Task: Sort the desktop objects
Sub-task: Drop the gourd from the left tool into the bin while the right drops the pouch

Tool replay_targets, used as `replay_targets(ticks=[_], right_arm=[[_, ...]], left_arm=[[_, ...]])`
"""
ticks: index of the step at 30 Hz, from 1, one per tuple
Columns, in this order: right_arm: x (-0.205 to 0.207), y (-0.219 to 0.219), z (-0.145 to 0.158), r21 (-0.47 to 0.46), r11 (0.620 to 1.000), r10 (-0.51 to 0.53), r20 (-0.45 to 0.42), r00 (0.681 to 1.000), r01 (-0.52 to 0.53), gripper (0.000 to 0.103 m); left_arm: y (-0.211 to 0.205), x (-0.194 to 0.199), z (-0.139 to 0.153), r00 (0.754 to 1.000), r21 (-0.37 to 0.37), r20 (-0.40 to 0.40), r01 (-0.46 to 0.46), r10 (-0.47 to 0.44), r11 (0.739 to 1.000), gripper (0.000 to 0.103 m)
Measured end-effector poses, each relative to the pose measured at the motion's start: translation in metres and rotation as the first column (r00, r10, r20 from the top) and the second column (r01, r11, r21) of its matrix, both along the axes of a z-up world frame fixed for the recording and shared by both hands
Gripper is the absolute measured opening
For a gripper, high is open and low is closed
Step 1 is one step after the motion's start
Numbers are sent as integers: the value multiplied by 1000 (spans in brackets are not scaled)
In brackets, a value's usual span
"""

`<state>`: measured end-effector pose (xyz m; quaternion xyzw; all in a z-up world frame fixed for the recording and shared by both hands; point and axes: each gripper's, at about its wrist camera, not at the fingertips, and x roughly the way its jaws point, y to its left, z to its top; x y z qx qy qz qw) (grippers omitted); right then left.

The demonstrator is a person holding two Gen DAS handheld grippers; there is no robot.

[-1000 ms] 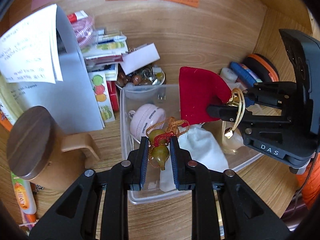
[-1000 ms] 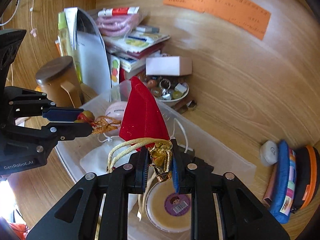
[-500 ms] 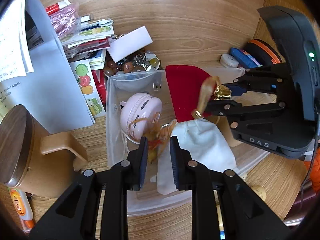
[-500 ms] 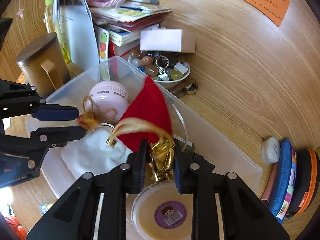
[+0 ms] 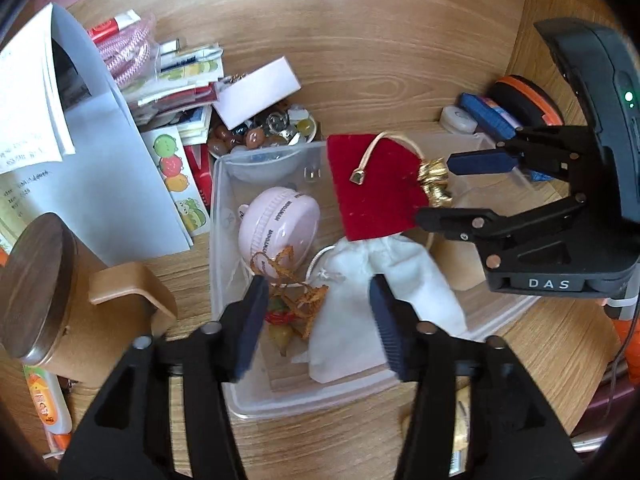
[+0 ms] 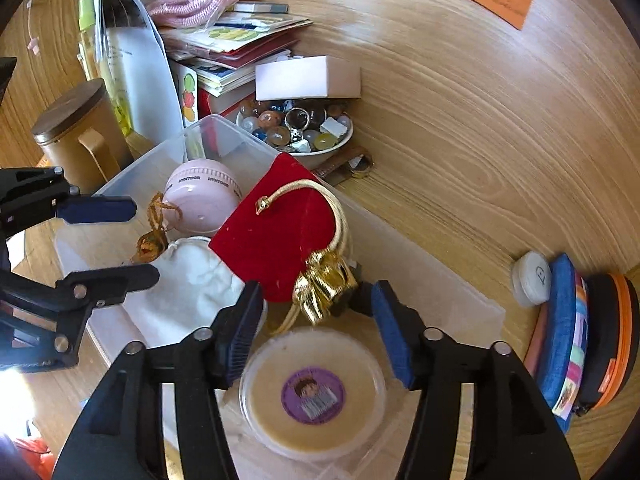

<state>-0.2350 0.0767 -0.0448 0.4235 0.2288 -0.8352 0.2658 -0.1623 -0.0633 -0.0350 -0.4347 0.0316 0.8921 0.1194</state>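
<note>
Left wrist view: the left tool (image 5: 316, 316) has just opened wide, and the gourd charm (image 5: 286, 316) it gripped before now lies free in the clear bin (image 5: 218, 240).

Right wrist view: the right tool (image 6: 316, 320) has likewise just opened, its pads off the red pouch (image 6: 276, 236), which now lies inside the bin.

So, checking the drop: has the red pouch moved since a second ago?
Yes. The red pouch went from upright to lying in the clear bin, released as the right gripper's jaws opened.

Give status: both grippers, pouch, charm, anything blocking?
Left gripper and right gripper jaws just opened, nothing gripped. Gourd charm and red pouch lie loose in clear bin. Nothing blocking.
</note>
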Motion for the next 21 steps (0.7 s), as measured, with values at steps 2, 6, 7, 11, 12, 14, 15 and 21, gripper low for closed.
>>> replay_targets(ticks=[2, 6, 7, 11, 12, 14, 15, 21], right_arm=[[5, 8, 6, -15, 1000, -7, -13, 1000, 7, 57], [19, 14, 13, -37, 999, -17, -29, 999, 16, 58], [21, 16, 15, -42, 999, -20, -34, 999, 18, 59], [31, 26, 23, -61, 998, -30, -61, 998, 26, 67], [34, 29, 25, -67, 997, -31, -68, 997, 26, 70], [41, 33, 29, -83, 996, -31, -83, 996, 24, 71], [45, 36, 31, -89, 996, -30, -88, 996, 22, 71], [72, 48, 40, -118, 993, -32, -128, 991, 17, 74]], left_arm=[[1, 3, 4, 1000, -12, -13, -13, 13, 1000, 67], [0, 7, 11, 999, -5, -27, -29, 29, 1000, 69], [-1, 9, 13, 999, -4, -31, -35, 35, 999, 69], [-2, 14, 19, 997, -2, -42, -62, 62, 998, 73], [-2, 15, 21, 997, -2, -46, -69, 69, 998, 74], [-1, 18, 24, 995, -11, -53, -84, 83, 996, 75], [-1, 22, 26, 994, -15, -60, -93, 92, 996, 75], [-2, 39, 40, 983, -12, -115, -148, 145, 989, 93]])
